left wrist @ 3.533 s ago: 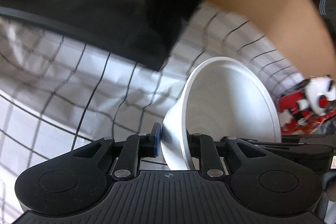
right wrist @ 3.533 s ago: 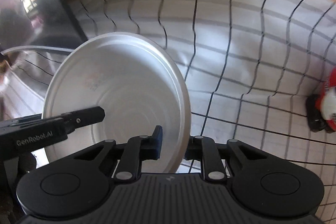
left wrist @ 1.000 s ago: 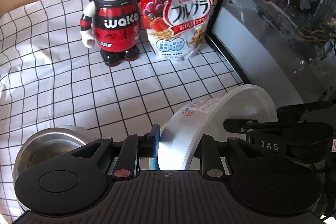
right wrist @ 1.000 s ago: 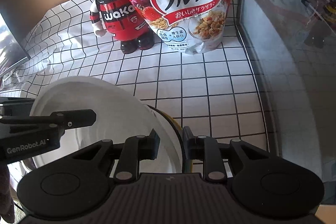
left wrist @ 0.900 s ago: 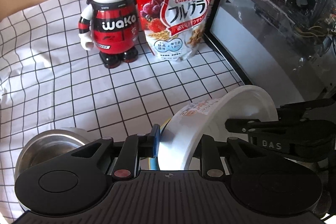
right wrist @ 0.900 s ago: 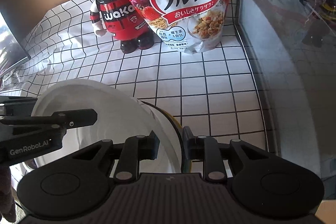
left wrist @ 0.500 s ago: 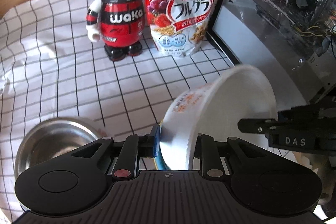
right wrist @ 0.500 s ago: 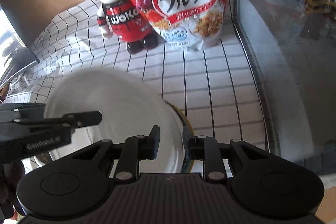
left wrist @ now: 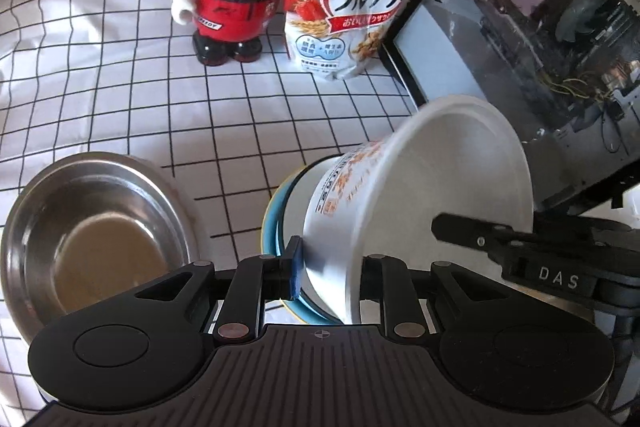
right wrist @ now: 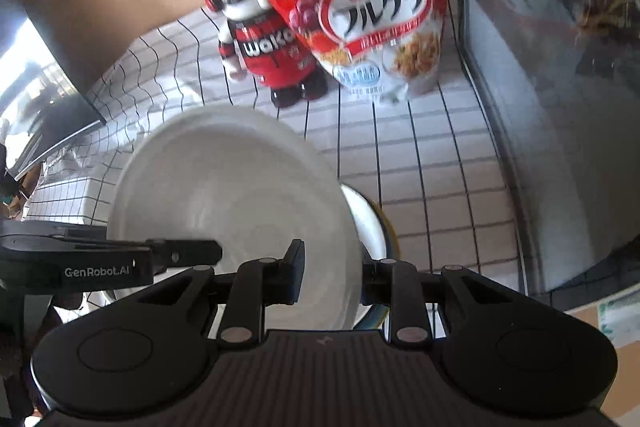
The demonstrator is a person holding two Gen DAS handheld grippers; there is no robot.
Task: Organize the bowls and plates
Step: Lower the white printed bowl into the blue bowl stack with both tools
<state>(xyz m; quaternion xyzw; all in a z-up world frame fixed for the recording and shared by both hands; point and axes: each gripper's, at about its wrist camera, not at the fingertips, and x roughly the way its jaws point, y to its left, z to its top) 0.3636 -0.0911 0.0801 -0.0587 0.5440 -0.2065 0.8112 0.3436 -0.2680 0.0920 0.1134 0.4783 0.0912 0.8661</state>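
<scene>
Our left tongs [left wrist: 326, 273] clench the near wall of the white printed paper bowl [left wrist: 420, 203], tilted rightward over the blue-rimmed plate [left wrist: 274, 227] just below; our right tongs [right wrist: 330, 277] grasp the opposite rim, steel bowl [left wrist: 92, 235] to its left.

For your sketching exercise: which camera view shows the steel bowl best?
The left wrist view: the steel bowl sits open and nearly whole on the checked cloth. The right wrist view shows none of it; the white bowl fills that side.
</scene>
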